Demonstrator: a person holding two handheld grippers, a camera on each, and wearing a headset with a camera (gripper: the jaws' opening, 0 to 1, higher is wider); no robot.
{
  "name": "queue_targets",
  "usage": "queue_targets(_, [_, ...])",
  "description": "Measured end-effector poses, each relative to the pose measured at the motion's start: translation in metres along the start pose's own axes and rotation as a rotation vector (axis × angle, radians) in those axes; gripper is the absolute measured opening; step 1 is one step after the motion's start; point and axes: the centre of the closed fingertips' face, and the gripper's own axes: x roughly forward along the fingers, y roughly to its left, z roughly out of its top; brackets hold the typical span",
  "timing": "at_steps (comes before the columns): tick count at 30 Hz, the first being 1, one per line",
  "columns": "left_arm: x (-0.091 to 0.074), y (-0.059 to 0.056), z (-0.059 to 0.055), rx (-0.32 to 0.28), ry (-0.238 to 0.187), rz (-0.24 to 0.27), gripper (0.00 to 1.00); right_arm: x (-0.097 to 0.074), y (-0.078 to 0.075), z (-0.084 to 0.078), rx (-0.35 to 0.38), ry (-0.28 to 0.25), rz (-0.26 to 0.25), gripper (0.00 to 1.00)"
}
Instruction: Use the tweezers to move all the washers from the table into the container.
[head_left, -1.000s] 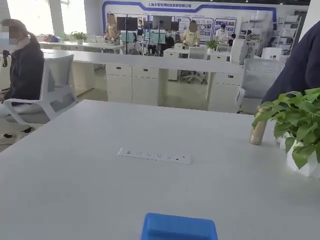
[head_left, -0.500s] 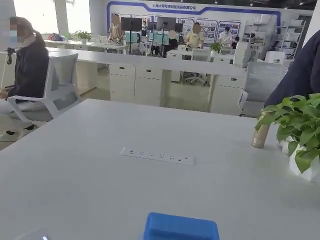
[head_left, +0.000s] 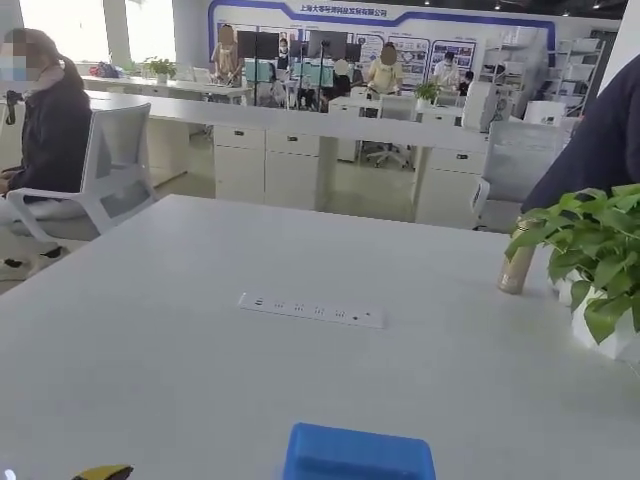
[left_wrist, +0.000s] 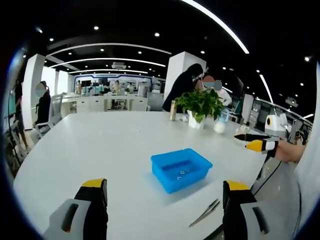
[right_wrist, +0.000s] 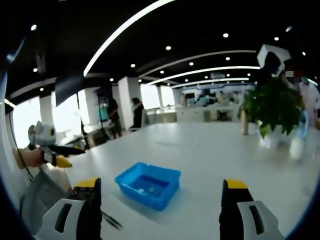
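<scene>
The blue container stands near the table's front edge with a few small washers lying inside. The tweezers lie on the table beside it, nearer to me. My left gripper is open and empty, held back from the container. My right gripper is also open and empty, facing the container and the washers from the other side, with the tweezers low on the left. In the head view, the container is at the bottom edge, and a yellow fingertip of a gripper pokes in at the lower left.
A white power strip lies mid-table. A potted plant and a tan bottle stand at the right. A person sits on a chair at the far left. The white tabletop is broad.
The head camera has shifted slightly. A yellow gripper fingertip has come into the lower left corner of the head view. The container and power strip have not moved.
</scene>
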Motion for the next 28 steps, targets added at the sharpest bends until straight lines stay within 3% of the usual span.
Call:
queue_targets(4, [0.000,-0.003,0.006,-0.027,-0.043,-0.003,0.99,0.000,-0.002,0.000,0.014,0.000,-0.006,0.99])
queue_targets(16, [-0.001,-0.007,0.009,-0.016,-0.051,-0.002,0.99,0.000,-0.005,-0.001,0.039,0.009,-0.001,0.99])
queue_targets(28, [-0.004,-0.011,0.004,-0.043,-0.049,-0.003,0.99,0.002,-0.002,-0.005,0.046,0.017,0.006,0.99])
